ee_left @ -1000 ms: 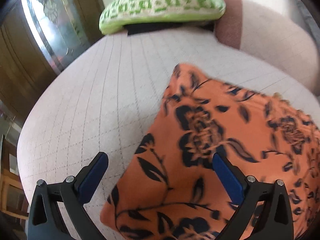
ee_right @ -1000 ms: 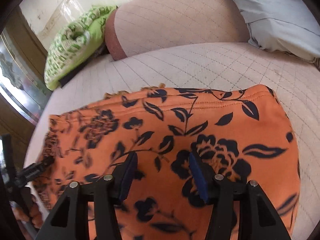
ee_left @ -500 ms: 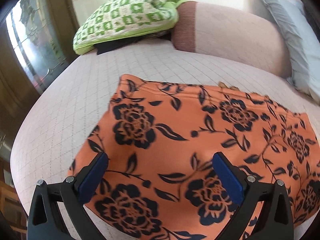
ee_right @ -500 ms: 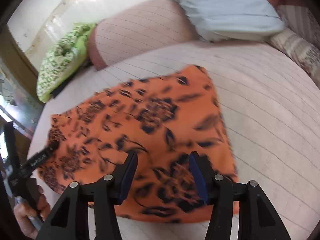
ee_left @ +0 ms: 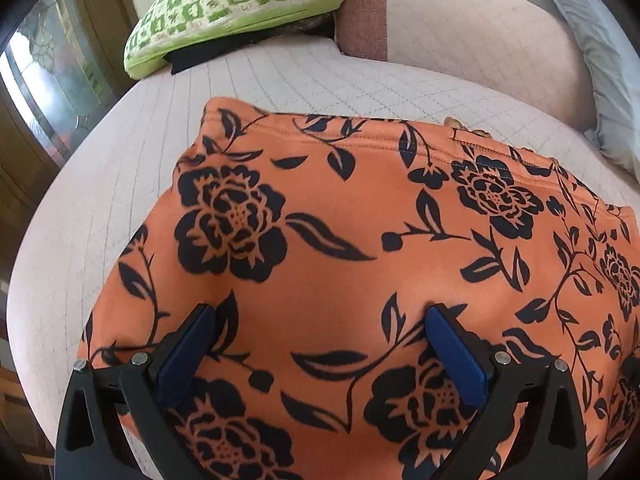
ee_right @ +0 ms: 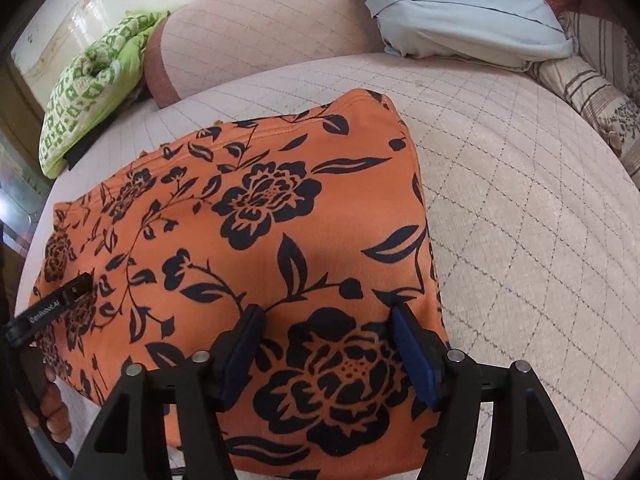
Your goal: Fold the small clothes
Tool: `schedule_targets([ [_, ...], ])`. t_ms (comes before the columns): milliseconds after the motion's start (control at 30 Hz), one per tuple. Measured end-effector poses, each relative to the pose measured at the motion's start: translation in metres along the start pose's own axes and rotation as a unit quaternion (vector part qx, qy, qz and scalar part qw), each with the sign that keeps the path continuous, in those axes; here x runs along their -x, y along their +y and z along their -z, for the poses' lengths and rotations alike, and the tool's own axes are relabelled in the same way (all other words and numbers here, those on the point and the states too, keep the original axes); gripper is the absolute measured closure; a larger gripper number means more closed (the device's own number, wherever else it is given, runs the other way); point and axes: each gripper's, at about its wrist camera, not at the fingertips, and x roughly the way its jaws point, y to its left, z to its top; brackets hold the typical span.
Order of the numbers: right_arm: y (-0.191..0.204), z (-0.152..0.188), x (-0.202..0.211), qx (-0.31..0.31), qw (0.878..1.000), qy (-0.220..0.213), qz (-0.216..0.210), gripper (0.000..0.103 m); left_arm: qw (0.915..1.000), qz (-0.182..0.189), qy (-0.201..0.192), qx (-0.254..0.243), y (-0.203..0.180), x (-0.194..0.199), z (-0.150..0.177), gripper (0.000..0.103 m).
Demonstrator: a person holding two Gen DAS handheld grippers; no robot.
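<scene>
An orange garment with a black flower print [ee_left: 360, 264] [ee_right: 256, 240] lies flat and folded on a pale quilted bed [ee_left: 120, 184] [ee_right: 540, 220]. My left gripper [ee_left: 320, 328] stands open over its near left part, fingers spread wide above the cloth. Over the garment's near right part, my right gripper [ee_right: 326, 328] has its jaws opening, with the cloth lying under them and nothing pinched between the pads. The left gripper's finger [ee_right: 64, 298] and a hand [ee_right: 52, 412] show at the left edge of the right wrist view.
A green and white patterned cushion [ee_left: 236, 4] [ee_right: 88, 92] lies at the back left. A pale bolster [ee_left: 472, 36] [ee_right: 272, 32] runs along the back, with a light blue pillow [ee_right: 452, 4] and a striped floral pillow [ee_right: 592, 92] at the right. A glass door [ee_left: 44, 92] stands left of the bed.
Both grippers have slid across the garment, the left from its edge to over its middle. The right gripper's jaws stand wider than before.
</scene>
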Motion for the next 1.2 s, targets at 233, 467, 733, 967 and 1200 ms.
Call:
schedule_targets([
  [233, 0.004, -0.015, 0.018, -0.012, 0.998, -0.045, -0.033, 0.033, 0.9987, 0.005, -0.045, -0.021, -0.016, 0.014, -0.003, 0.000],
  [467, 0.023, -0.014, 0.010, 0.019, 0.998, -0.047, -0.041, 0.033, 0.9959, 0.020, -0.068, -0.057, -0.039, 0.028, 0.008, 0.000],
  [733, 0.030, -0.008, -0.006, 0.061, 0.997, -0.045, -0.007, 0.033, 0.9954, 0.030, -0.058, -0.070, -0.044, 0.026, 0.012, 0.000],
  [967, 0.030, -0.008, -0.004, 0.060, 0.996, -0.061, -0.008, 0.033, 0.9946, 0.038, -0.073, -0.063, -0.036, 0.031, 0.006, 0.000],
  [1200, 0.039, -0.008, 0.021, 0.067, 0.990, -0.120, -0.040, 0.033, 0.9931, 0.050, -0.087, -0.061, -0.034, 0.044, 0.004, 0.000],
])
